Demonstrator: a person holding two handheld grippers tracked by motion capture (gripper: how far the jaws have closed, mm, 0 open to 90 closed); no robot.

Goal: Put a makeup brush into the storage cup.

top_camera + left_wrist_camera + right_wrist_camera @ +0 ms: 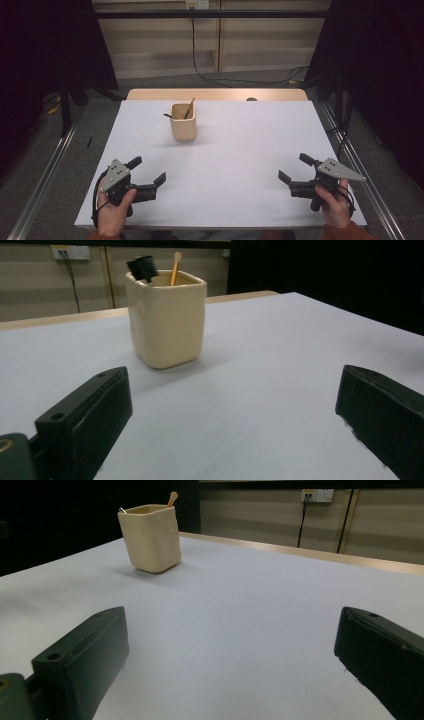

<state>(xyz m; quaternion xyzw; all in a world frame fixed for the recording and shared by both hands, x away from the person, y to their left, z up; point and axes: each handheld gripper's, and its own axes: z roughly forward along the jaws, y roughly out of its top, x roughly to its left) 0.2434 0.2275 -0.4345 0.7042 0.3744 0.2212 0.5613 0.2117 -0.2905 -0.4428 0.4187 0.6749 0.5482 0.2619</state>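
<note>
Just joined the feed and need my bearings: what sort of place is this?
Probably a lab or recording rig, not a home: a white table framed by metal rails, black curtains at both sides, and a lone cream cup holding utensils.

The left black hand-held gripper (148, 170) sat low at the near left, its two jaws spread wide apart and pointing forward and inward. The person's left hand (112, 210) clasped its handle from below. The right black hand-held gripper (296, 167) mirrored it at the near right, jaws equally wide, gripped by the right hand (335, 205), an orange sleeve (345, 232) at the wrist.
</note>
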